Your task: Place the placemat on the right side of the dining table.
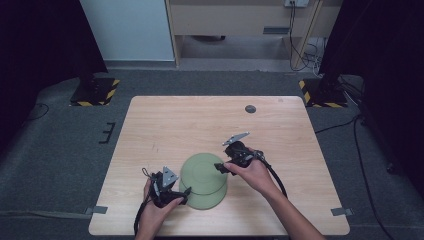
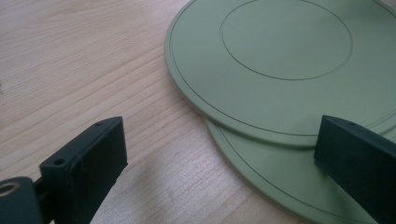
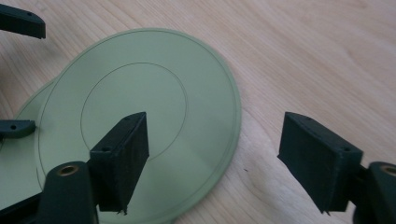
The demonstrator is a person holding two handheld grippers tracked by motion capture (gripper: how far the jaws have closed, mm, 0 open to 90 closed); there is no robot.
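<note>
Two green plates lie overlapped on the near middle of the wooden table point(image 1: 165, 120). The upper plate point(image 1: 200, 172) rests partly on the lower plate point(image 1: 212, 199). The left gripper point(image 1: 181, 196) is at their near left rim, jaws spread wide and holding nothing. The right gripper point(image 1: 220, 167) is at the upper plate's right rim, jaws likewise spread and empty, one jaw above the plate surface.
</note>
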